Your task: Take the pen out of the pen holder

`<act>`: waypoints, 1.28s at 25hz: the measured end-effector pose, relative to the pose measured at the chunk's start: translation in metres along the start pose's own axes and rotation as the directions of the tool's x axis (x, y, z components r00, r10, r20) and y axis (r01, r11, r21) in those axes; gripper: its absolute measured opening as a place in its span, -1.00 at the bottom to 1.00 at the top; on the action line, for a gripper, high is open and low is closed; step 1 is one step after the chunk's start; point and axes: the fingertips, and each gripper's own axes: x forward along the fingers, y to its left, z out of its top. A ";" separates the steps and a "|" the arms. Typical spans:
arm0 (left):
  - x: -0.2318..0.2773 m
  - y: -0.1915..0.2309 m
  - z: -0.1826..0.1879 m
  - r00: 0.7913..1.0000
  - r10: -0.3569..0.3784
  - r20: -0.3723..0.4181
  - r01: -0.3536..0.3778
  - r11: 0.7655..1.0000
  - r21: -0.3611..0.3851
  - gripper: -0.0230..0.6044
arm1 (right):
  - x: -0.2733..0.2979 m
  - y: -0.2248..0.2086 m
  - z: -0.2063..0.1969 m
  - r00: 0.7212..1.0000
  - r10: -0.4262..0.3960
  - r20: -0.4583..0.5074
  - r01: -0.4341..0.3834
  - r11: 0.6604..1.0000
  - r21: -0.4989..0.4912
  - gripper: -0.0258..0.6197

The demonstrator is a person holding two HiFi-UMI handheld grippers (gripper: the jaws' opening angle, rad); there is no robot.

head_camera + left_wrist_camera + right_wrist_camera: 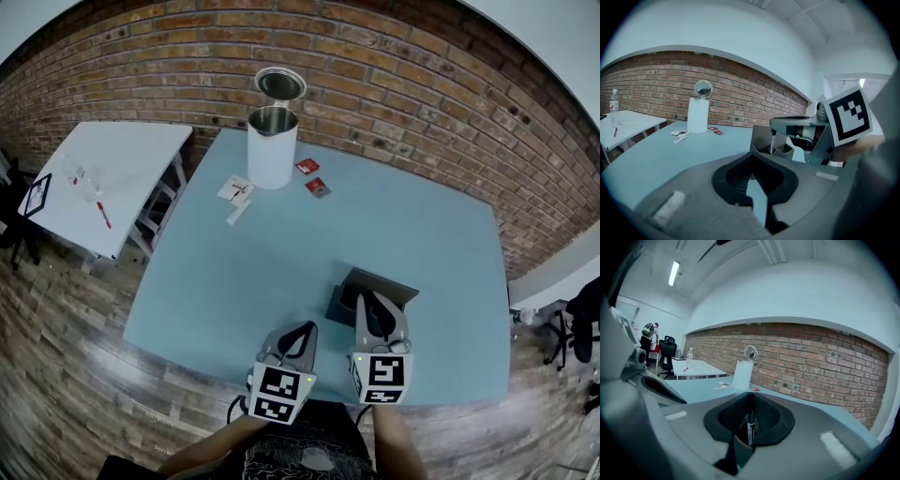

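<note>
A dark grey pen holder [343, 300] stands near the front edge of the light blue table [234, 281]. My right gripper [368, 300] hangs over it, shut on a thin dark pen [750, 426] that stands upright between its pads. In the left gripper view the pen [772, 143] hangs from the right gripper [774, 125], its lower end about level with the rim of the pen holder [760, 137]. My left gripper [308, 328] rests left of the holder, jaws together at the tips [750, 157], with nothing between them.
A tall white cylinder [272, 148] with a round metal lid behind it stands at the table's far side, with red packets [314, 180] and paper slips [236, 192] beside it. A white side table [103, 178] stands left. A brick wall runs behind.
</note>
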 end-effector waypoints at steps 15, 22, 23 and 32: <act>-0.009 -0.034 -0.001 0.997 -0.078 0.003 0.078 0.996 0.034 -0.93 | -0.055 -0.006 0.042 0.990 -0.058 0.126 0.051 0.997 0.062 -0.80; -0.011 -0.052 -0.008 0.994 -0.109 -0.007 0.109 0.993 0.042 -0.93 | -0.077 0.001 0.009 0.996 -0.066 0.062 0.059 0.993 0.104 -0.80; -0.012 -0.055 -0.009 0.993 -0.116 -0.009 0.116 0.992 0.044 -0.93 | -0.080 0.002 0.005 0.996 -0.068 0.053 0.062 0.992 0.107 -0.80; -0.014 -0.075 -0.014 0.988 -0.151 -0.014 0.152 0.986 0.067 -0.93 | -0.099 0.011 -0.023 0.998 -0.069 0.004 0.068 0.989 0.128 -0.80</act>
